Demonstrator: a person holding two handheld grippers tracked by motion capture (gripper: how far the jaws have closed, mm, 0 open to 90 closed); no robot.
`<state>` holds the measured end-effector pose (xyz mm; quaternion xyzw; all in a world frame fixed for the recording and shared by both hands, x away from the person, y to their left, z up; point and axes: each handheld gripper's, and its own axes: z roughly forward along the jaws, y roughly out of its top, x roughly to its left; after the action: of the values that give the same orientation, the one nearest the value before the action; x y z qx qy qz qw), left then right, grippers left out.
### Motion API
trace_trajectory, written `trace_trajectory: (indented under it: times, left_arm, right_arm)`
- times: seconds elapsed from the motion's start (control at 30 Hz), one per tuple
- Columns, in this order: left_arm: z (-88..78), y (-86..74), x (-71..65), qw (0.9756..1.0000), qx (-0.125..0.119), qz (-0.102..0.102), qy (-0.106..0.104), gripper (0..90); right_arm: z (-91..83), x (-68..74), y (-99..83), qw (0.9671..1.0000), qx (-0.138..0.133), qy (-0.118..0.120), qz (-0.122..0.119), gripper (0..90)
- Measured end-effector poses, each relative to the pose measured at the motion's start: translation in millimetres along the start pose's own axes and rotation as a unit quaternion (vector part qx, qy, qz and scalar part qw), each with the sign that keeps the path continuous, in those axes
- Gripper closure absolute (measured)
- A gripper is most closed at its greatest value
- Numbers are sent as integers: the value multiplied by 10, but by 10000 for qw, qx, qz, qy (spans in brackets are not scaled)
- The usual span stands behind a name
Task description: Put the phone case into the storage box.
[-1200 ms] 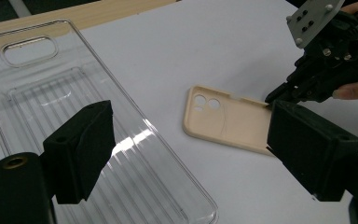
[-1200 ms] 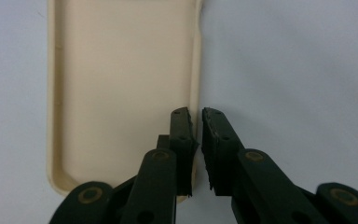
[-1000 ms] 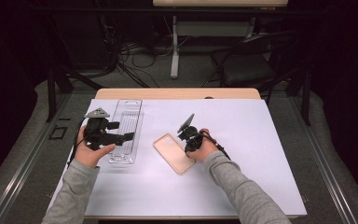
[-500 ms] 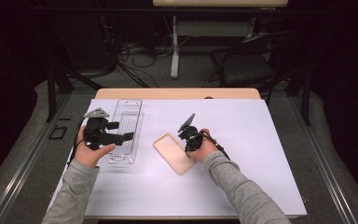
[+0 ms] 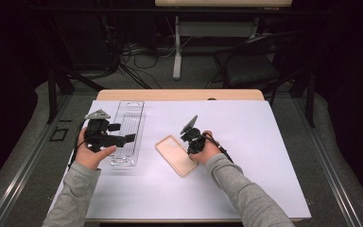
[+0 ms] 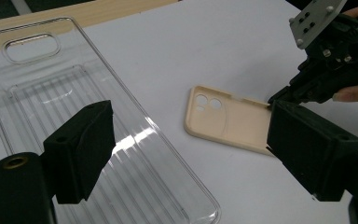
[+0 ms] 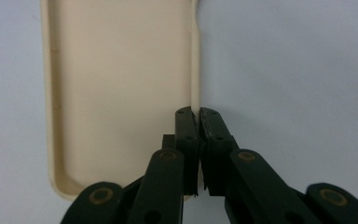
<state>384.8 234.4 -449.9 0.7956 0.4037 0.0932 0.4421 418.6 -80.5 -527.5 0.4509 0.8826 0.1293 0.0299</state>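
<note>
Pinching only the thin side wall of the beige phone case (image 7: 121,93) lying on the worktop (image 5: 264,156), your closed right tool (image 7: 198,112) risks slipping when you lift, while your left tool (image 6: 186,149) hangs open and empty over the clear tray (image 6: 51,93).

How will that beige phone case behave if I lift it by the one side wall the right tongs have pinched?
The phone case looks like a thin, open shell, so probably light. Held by one side wall in the right tongs, it may sag or twist rather than stay rigid. Its matte surface suggests decent grip, though the wall is shallow and could slip out if jerked.
</note>
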Motion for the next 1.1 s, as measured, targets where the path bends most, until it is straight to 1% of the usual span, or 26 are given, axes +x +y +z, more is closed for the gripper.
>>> trace_trajectory:
  times: [0.03, 0.07, 0.13, 0.23, 0.27, 0.37, 0.4, 0.43, 0.47, 0.53, 0.63, 0.67, 0.73, 0.8, 0.9, 0.93, 0.97, 1.0, 1.03, 1.07, 1.1]
  left_arm:
    - [0, 0, 1, 10000, 0, -1, -1, 151]
    - [0, -1, 1, 10000, -1, -3, -1, 151]
    - [0, -1, 3, 10000, 8, -14, 2, 151]
    - [1, -1, 7, 10000, 12, -1, 2, 151]
    - [1, -1, 8, 10000, 16, 2, 3, 151]
    - [4, -2, 9, 10000, 8, -3, 8, 151]
    - [3, -2, 10, 10000, 22, 2, 3, 151]
    - [4, -2, 11, 10000, 23, 1, 3, 151]
    - [4, -2, 12, 10000, 24, -1, 4, 151]
    - [6, -3, 12, 10000, 31, -4, 4, 151]
    - [4, -3, 12, 10000, 8, -13, 11, 151]
    - [2, -3, 13, 10000, 3, -8, 18, 151]
    - [-2, -4, 15, 10000, 14, -21, 13, 151]
    - [-3, -5, 16, 10000, -1, -28, 25, 151]
    - [-15, -5, 18, 10000, -11, -40, 21, 151]
    - [-24, -5, 21, 10000, -24, -53, 29, 152]
    - [-25, -6, 23, 10000, -32, -53, 32, 152]
    - [-24, -7, 26, 10000, -39, -37, 42, 152]
    - [-24, -8, 25, 10000, -40, -50, 43, 151]
    - [-25, -8, 27, 10000, -26, -33, 42, 152]
    - [-25, -8, 27, 10000, -26, -33, 42, 152]
  right_arm:
    - [-6, 1, 1, 10000, 36, -16, -12, 872]
    - [2, 0, -3, 10000, -34, -21, -28, 872]
    - [0, 1, -6, 10000, -41, -32, -47, 874]
    - [-11, 3, -3, 10000, 31, -60, -63, 874]
    - [-25, 7, 2, 9998, 129, -94, -83, 875]
    - [-30, 9, 1, 9998, 143, -109, -98, 876]
    - [-28, 21, -6, 9999, 119, -103, -11, 877]
    - [-19, 11, -10, 9999, 38, -94, -78, 877]
    - [-6, 12, -20, 9999, -75, -74, -51, 877]
    - [-7, 13, -25, 9999, -101, -78, -46, 878]
    - [-31, 13, -20, 9999, 48, -107, -66, 879]
    - [-10, 16, -31, 9999, -123, -81, -52, 879]
    - [-20, 29, -37, 9999, -115, -65, -25, 879]
    - [-31, 33, -40, 9998, -164, -82, -73, 880]
    - [-54, 46, -41, 9998, -124, -106, -73, 880]
    - [-56, 50, -50, 9996, -247, -108, -92, 880]
    - [-69, 52, -50, 9997, -206, -111, -97, 880]
    - [-73, 53, -53, 9996, -247, -103, -105, 880]
    - [-81, 58, -57, 9996, -268, -106, -75, 880]
    - [-96, 70, -62, 9996, -252, -113, 16, 880]
    - [-96, 70, -62, 9996, -252, -113, 16, 880]
